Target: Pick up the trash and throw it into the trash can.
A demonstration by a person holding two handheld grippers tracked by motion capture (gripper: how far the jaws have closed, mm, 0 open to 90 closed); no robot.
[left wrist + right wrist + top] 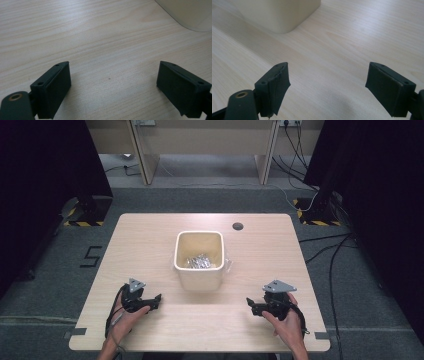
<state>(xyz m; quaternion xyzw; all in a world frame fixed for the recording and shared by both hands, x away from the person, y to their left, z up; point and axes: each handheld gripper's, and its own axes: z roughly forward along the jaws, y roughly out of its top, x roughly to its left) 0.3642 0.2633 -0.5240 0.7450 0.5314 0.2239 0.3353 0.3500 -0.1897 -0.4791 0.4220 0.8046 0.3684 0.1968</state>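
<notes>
A cream square bin (199, 281) stands in the middle of the light wooden table (150, 240), with crumpled shiny silver wrappers (200, 261) inside. My left gripper (155, 301) rests low over the table, front left of the bin, and its jaws point right. Seen from the left gripper view, it (113, 85) is open with bare wood between its jaws and the bin's corner (190, 12) at upper right. My right gripper (250, 304) lies front right of the bin, pointing left. In its own view it (328, 87) is open over bare wood, the bin (279, 13) ahead at upper left.
A small dark round hole (238, 226) sits near the table's far edge. Black stands with yellow-striped bases (82, 217) flank the table on the grey floor, and cables (330, 250) trail at the right. A wooden bench (205, 145) stands beyond.
</notes>
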